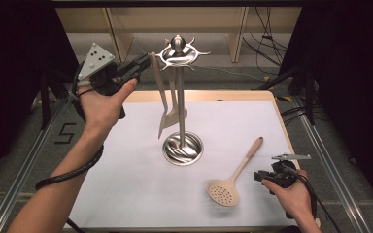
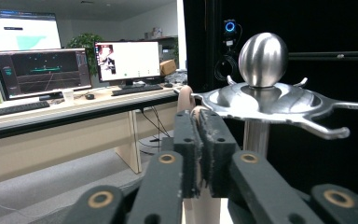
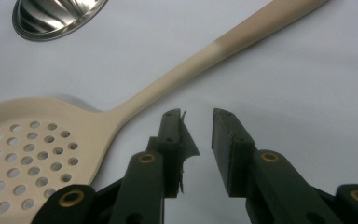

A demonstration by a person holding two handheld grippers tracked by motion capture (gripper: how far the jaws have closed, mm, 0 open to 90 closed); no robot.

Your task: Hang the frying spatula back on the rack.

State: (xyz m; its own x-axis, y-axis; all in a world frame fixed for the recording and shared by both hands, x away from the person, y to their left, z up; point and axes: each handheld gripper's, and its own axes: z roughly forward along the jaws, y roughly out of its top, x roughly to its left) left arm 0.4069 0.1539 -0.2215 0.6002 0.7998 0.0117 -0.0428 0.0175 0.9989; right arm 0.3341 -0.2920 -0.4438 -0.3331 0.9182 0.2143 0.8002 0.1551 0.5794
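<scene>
Jaws of the left gripper are seen nearly together around the top of a beige spatula handle, held just beside the crown of the steel utensil stand, apparently so the handle's end can be hung on a hook; whether the pads press it cannot be told, since the handle is mostly hidden behind them. Jaws of the right gripper are held apart, empty, near the slotted spoon, which lies right of the stand's base. A second utensil hanging at the stand is hard to make out.
</scene>
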